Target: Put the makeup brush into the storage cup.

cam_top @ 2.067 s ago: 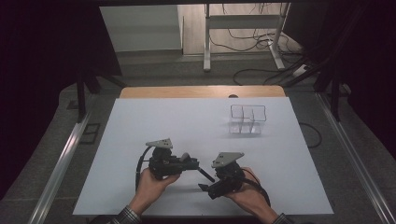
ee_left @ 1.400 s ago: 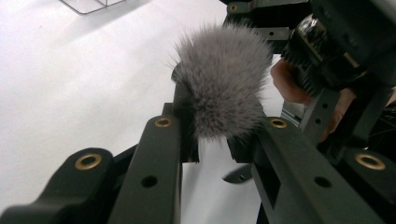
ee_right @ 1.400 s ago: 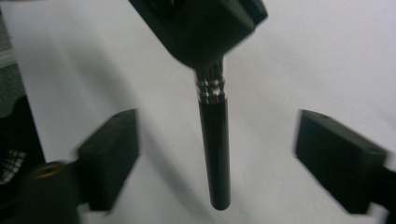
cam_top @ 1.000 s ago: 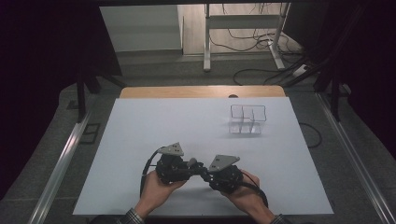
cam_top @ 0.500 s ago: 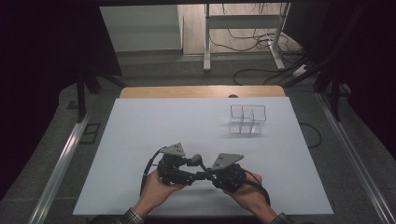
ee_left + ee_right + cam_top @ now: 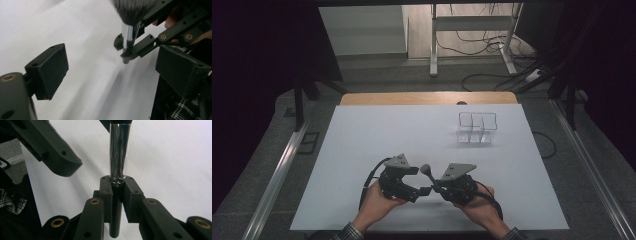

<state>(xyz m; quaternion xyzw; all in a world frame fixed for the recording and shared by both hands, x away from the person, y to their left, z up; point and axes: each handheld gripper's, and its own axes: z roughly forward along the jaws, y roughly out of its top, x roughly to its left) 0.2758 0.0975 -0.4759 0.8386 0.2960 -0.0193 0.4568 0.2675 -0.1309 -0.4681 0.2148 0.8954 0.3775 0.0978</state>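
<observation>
**Black-handled brush clamped in your right gripper**

Black and silver, the makeup brush with the dark bristle head [image 6: 426, 171] stands tilted between your two hands, bristles up, above the near middle of the white table [image 6: 377, 135]. Your right gripper [image 6: 117, 188] is closed on its black handle just below the shiny metal ferrule, pads pressing from both sides. Your left gripper [image 6: 111, 62] has just been opening; its jaws now stand wide apart with nothing between the pads, and the brush sits just beyond them, still in the right gripper's hold. Both grippers face each other, close together, at the table's near edge. Well apart, toward the far right, stands the clear plastic organiser with square compartments [image 6: 477, 127].
</observation>
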